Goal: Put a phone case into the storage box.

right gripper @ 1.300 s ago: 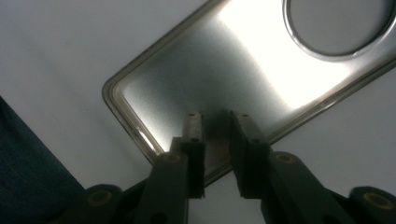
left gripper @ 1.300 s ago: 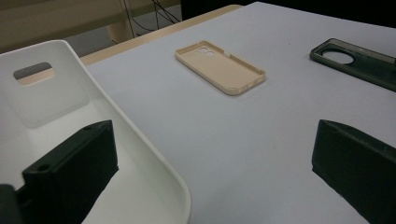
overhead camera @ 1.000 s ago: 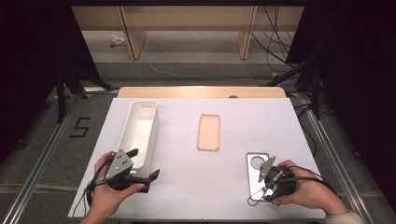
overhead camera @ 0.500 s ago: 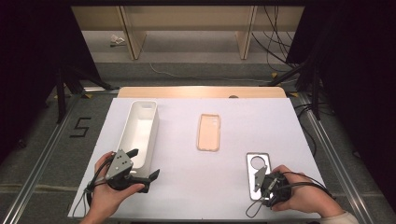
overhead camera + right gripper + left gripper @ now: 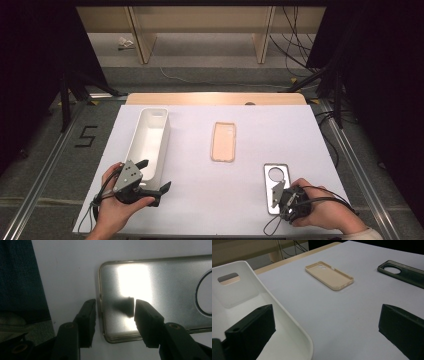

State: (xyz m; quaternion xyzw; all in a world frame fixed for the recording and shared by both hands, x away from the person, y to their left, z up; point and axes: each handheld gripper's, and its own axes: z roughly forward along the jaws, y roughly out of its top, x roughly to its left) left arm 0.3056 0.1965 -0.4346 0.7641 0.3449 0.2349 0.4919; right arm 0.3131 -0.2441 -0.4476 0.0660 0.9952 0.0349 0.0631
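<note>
Covering table: white sheet (image 5: 300,135) | wooden edge (image 5: 200,98) | dark room

Left side: we see the tall white plastic oblong bin (image 5: 149,145) walling the left gripper (image 5: 148,176), one jaw inside it, one outside.
Centre: flat beige phone case (image 5: 223,141) lies low, open white table (image 5: 200,200) all round it.
Right near edge: dark glossy phone case with round cutout (image 5: 275,182); right gripper (image 5: 274,192) straddles its near rim, jaws just been closing.
Between hands: bare table, wide passage.
</note>
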